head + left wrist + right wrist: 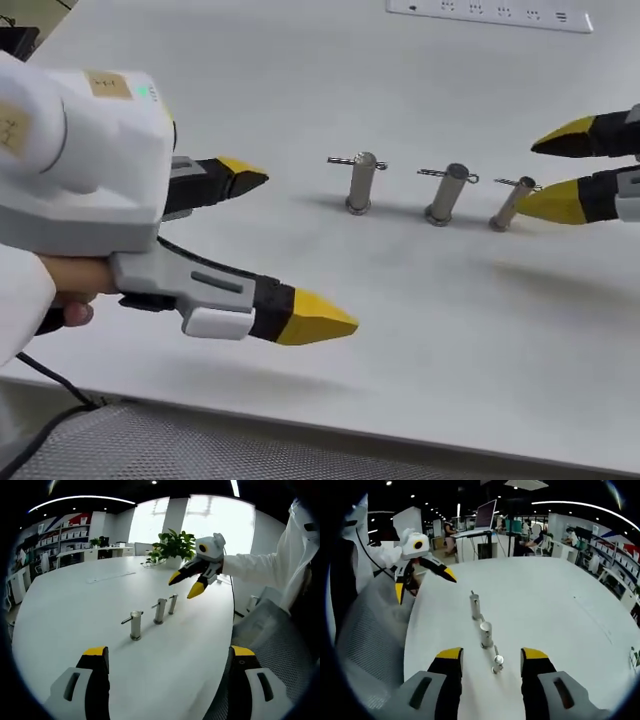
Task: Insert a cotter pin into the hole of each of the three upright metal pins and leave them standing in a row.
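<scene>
Three upright metal pins stand in a row on the white table: the left pin, the middle pin and the right pin. A cotter pin crosses the top of each. My right gripper is open at the right pin, its lower jaw tip close beside the pin's head. In the right gripper view that pin sits between the open jaws of my right gripper. My left gripper hovers open and holds nothing, well short of the left pin.
A white power strip lies at the table's far edge. A grey mesh chair is below the near edge. A potted plant stands at the table's far end. Bare table surrounds the row.
</scene>
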{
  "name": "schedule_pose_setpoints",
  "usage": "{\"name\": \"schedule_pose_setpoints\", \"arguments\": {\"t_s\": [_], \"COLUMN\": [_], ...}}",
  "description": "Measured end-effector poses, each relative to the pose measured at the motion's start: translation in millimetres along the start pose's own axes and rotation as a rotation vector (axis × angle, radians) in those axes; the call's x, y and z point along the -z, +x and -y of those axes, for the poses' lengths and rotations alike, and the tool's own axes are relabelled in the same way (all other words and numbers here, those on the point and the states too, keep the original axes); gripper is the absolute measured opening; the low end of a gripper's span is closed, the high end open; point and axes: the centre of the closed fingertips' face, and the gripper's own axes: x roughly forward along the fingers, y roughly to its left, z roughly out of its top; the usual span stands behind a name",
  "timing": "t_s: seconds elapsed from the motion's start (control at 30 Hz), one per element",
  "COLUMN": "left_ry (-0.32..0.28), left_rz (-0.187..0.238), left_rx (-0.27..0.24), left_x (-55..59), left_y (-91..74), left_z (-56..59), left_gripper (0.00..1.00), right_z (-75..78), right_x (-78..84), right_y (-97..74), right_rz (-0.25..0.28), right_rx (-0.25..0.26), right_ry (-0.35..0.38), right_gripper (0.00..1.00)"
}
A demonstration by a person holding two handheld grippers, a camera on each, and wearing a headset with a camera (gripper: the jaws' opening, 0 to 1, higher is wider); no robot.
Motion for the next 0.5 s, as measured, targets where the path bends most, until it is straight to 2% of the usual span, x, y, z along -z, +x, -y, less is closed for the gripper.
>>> {"name": "schedule_pose_setpoints", "arguments": {"t_s": [0.03,0.1,0.27,0.37,0.47,0.5], "left_ry": [-0.031,-0.023,-0.036,-0.04,-0.053,-0.066], "left_rz": [0.021,0.039,0.079,0.091,0.093,0.097], "left_rx": [-0.013,-0.018,-0.033,-0.043,-0.051,-0.061], "left_x": [-3.4,-8.1,-16.5,-17.2,-16.8,-17.1], "left_y": [-0.9,-3.1,-9.3,-13.7,-16.1,-16.2], "left_z": [-1.7,1.5,4.4,4.6,6.7,6.0], "left_gripper": [0.99,0.99,0.99,0.99,0.99,0.99], "right_z": [-2.0,-6.0,-18.9,-25.0,-33.7,-34.0], "right_x": [-4.1,-7.6,-8.1,-9.2,-6.7,-5.9], "right_y": [-1.7,-6.1,-19.0,-25.1,-33.7,-35.2], "right_rz": [0.018,0.04,0.068,0.09,0.104,0.106], "right_rx": [0.016,0.037,0.073,0.095,0.106,0.121], "right_ry": [0.017,0.027,0.093,0.134,0.169,0.184], "right_gripper": [0.51,0.61,0.69,0.79,0.76,0.81]}}
